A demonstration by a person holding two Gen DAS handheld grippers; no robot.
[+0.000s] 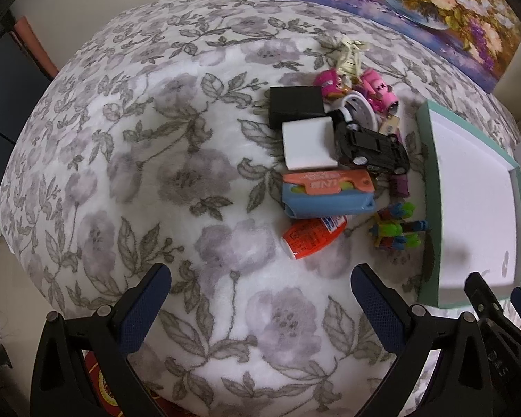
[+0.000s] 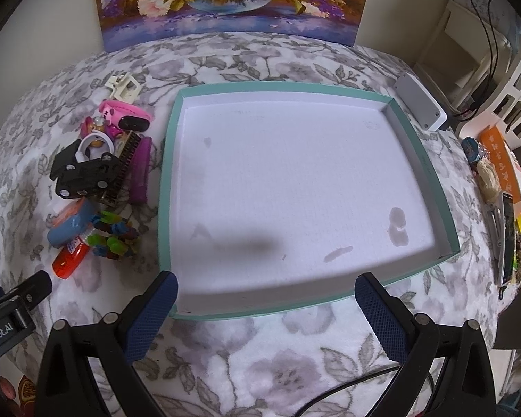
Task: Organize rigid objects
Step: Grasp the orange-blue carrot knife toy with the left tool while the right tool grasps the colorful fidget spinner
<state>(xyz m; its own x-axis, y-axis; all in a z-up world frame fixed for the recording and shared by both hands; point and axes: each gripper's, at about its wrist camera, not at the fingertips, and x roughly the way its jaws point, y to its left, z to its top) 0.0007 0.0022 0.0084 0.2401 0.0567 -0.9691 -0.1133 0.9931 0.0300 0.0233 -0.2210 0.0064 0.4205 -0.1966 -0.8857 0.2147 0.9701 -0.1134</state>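
1. Left gripper (image 1: 260, 299) hangs above the floral cloth (image 1: 121, 173), jaws spread wide, nothing between them. Right gripper (image 2: 265, 307) is the same story: jaws released and empty, poised over the near rim of the teal tray (image 2: 333, 304).

2. Out from the left jaws, toward one o'clock, sits the pile. Nearest is the orange tube (image 1: 312, 238), lying flat, with the blue and orange case (image 1: 326, 193) touching it just beyond.

3. At two o'clock, the multicoloured block toy (image 1: 397, 227) lies just beside the tray wall, apart from the tube.

4. Further out at twelve to one o'clock: white adapter (image 1: 309, 144) overlapping the black adapter (image 1: 295, 106), with the black toy car (image 1: 371, 146) leaning against them. Pink toys (image 1: 378, 93) and a cream skeleton figure (image 1: 349, 54) cap the far end.

5. From the right wrist view, the tray interior is bare white with a few stains; the whole pile lies at nine to ten o'clock, outside the tray's left wall.

6. Handling call: all look light and stiff. The tube seems smooth and rounded, so pinch across its flat middle. The adapters offer square flat sides, good purchase. The car probably wants a grip across its body, not its wheels. The block toy and skeleton look spindly, possibly fragile; take them gently by the torso.

7. Nothing is in the tray yet, so the sorting looks barely begun.
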